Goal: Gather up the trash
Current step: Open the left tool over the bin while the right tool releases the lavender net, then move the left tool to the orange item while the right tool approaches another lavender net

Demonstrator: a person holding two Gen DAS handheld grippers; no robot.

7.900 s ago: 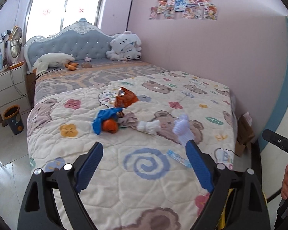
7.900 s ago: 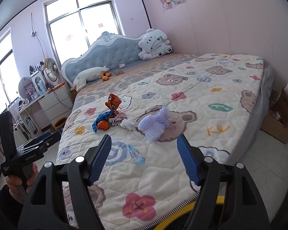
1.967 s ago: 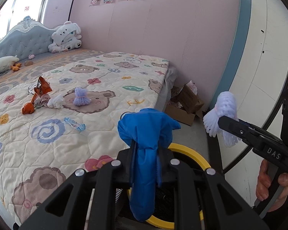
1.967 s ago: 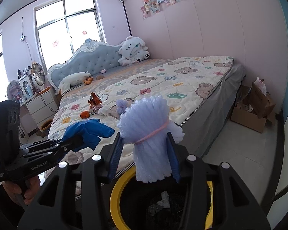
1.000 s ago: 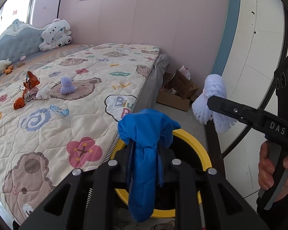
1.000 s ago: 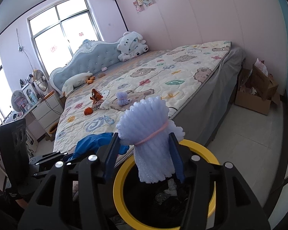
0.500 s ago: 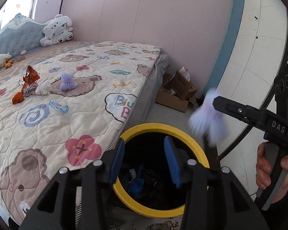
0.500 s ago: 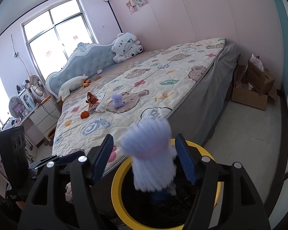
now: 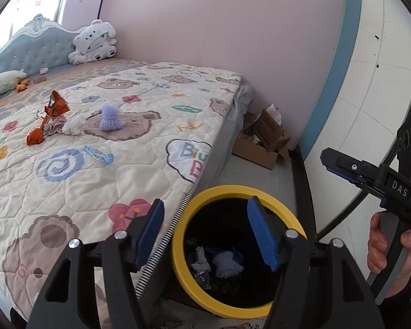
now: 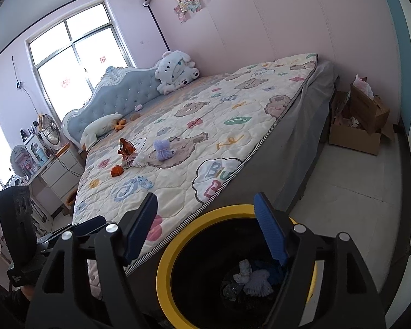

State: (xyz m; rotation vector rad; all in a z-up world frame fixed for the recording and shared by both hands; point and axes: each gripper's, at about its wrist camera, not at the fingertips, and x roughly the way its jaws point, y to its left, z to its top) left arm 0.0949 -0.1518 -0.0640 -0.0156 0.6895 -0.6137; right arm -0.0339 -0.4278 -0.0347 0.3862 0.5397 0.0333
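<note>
Both tongs, left (image 9: 205, 233) & right (image 10: 205, 233), opening w/ nothing between; ahead, purple pom-pom (image 9: 111, 120), prob. soft & light—pinch its tied waist.

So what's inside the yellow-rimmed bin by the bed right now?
Inside the bin lie a pale purple foam net, a white crumpled piece and some blue material. The bottom is dark, and anything lower down is hidden.
</note>
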